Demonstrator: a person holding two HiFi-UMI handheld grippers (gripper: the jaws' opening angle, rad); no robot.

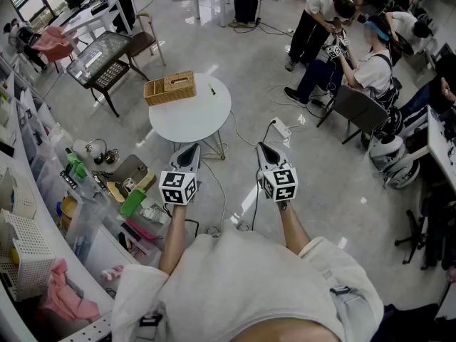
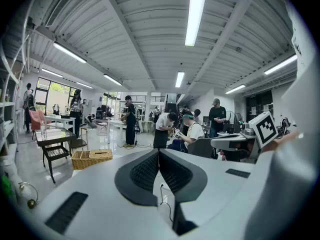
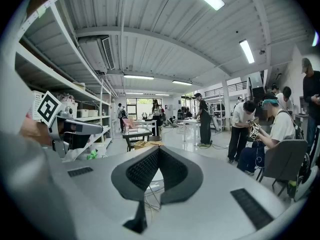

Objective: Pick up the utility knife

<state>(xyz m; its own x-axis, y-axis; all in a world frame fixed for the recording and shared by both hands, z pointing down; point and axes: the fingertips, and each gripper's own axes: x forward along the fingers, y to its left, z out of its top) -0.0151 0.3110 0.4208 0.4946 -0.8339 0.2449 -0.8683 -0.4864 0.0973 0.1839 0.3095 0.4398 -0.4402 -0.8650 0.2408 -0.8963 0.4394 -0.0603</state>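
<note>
Utility knife (image 1: 211, 90); left claw (image 1: 193, 147), right claw (image 1: 261, 146) — closed

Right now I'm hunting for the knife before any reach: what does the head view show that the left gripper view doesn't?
Only the head view: the whole round white table, with a small dark item, likely the utility knife, lying right of the wicker basket. Only the left gripper view: the ceiling lights. Both: the wicker basket, the black-framed table, the seated person, and the left gripper, shut and empty.
</note>
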